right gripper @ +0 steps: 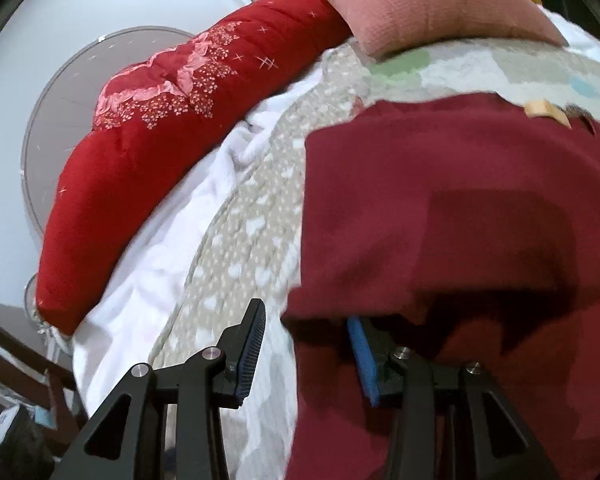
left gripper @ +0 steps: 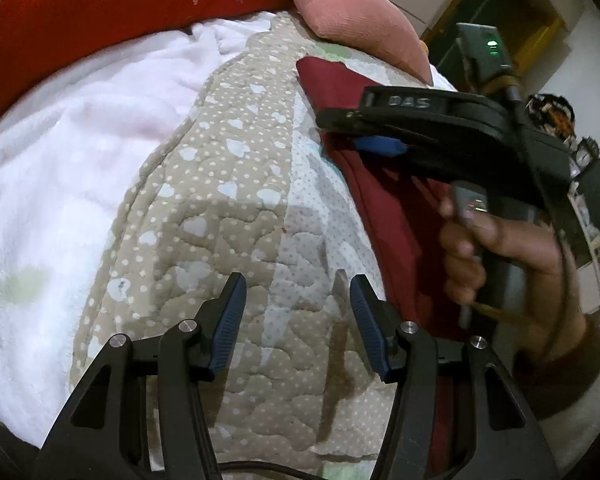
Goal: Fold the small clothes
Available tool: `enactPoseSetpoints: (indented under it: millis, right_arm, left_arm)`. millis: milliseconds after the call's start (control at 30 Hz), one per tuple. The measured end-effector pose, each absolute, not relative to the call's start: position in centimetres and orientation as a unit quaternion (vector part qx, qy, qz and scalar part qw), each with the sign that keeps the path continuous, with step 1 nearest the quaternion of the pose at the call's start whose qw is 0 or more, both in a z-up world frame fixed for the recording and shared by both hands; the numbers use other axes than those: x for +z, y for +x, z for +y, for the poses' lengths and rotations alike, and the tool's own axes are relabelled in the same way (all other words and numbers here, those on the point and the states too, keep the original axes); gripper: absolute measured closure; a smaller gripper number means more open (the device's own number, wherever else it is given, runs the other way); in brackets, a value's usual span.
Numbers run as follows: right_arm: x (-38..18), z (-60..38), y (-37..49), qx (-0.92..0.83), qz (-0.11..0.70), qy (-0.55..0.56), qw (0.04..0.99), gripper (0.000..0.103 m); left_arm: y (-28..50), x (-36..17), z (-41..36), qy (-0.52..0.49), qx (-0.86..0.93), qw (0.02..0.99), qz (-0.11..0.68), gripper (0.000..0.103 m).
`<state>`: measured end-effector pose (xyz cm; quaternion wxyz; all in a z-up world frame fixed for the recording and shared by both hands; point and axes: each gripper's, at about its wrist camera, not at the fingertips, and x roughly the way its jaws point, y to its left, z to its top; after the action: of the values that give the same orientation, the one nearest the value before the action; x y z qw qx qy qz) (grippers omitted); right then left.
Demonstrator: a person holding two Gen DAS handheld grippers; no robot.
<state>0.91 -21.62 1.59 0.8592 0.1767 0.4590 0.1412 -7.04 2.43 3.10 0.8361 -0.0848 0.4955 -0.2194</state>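
Observation:
A dark red garment (right gripper: 460,200) lies spread on a beige quilt (right gripper: 252,240) with white hearts and fills the right of the right wrist view. My right gripper (right gripper: 306,324) is open at the garment's left edge. That edge drapes over its right pad (right gripper: 362,360), and the left pad is over bare quilt. In the left wrist view the garment (left gripper: 388,216) runs along the right, and the right gripper (left gripper: 332,128) is seen side-on above it in a person's hand (left gripper: 492,248). My left gripper (left gripper: 297,292) hangs open over the quilt (left gripper: 220,220), left of the garment, holding nothing.
A red embroidered bolster (right gripper: 160,120) lies along the far left of the bed. A pink pillow (right gripper: 420,8) is at the head, and a white fleece blanket (right gripper: 152,260) lies between bolster and quilt. A tan label (right gripper: 544,110) sits at the garment's far edge.

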Motion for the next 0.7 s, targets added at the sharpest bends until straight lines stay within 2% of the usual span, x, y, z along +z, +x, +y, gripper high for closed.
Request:
enactPoseSetpoints:
  millis: [67, 133, 167, 200, 533, 633, 667, 700]
  right_arm:
    - [1.5, -21.3, 1.6, 0.131, 0.459, 0.166, 0.863, 0.061]
    - [1.5, -21.1, 1.8, 0.12, 0.458, 0.146, 0.869, 0.076]
    - [1.6, -20.9, 1.8, 0.114, 0.456, 0.133, 0.873, 0.08]
    - [1.9, -20.8, 1.8, 0.124, 0.453, 0.136, 0.872, 0.089]
    - [2.7, -17.4, 5.4, 0.161, 0.431, 0.225, 0.859, 0.09]
    - [0.3, -17.4, 6.2, 0.164, 0.467, 0.238, 0.836, 0.087]
    - [0.5, -17.8, 5.8, 0.171, 0.46, 0.244, 0.837, 0.085]
    - [0.9, -18.2, 5.3, 0.18, 0.462, 0.247, 0.833, 0.077]
  left_arm:
    - [-7.0, 3.4, 3.0, -0.088, -0.216, 0.839, 0.491, 0.049]
    - [-7.0, 3.7, 3.8, -0.093, -0.211, 0.843, 0.485, 0.049]
    - [-7.0, 3.9, 4.2, -0.096, -0.209, 0.845, 0.483, 0.049]
    - [-7.0, 4.1, 4.6, -0.1, -0.208, 0.847, 0.48, 0.049]
    - [-6.4, 5.9, 7.4, -0.112, -0.176, 0.865, 0.456, 0.049]
    - [-6.1, 5.6, 7.1, -0.119, -0.177, 0.859, 0.465, 0.049]
    - [-6.1, 5.5, 6.8, -0.119, -0.18, 0.858, 0.466, 0.049]
    - [-6.2, 5.5, 6.6, -0.117, -0.182, 0.858, 0.465, 0.049]
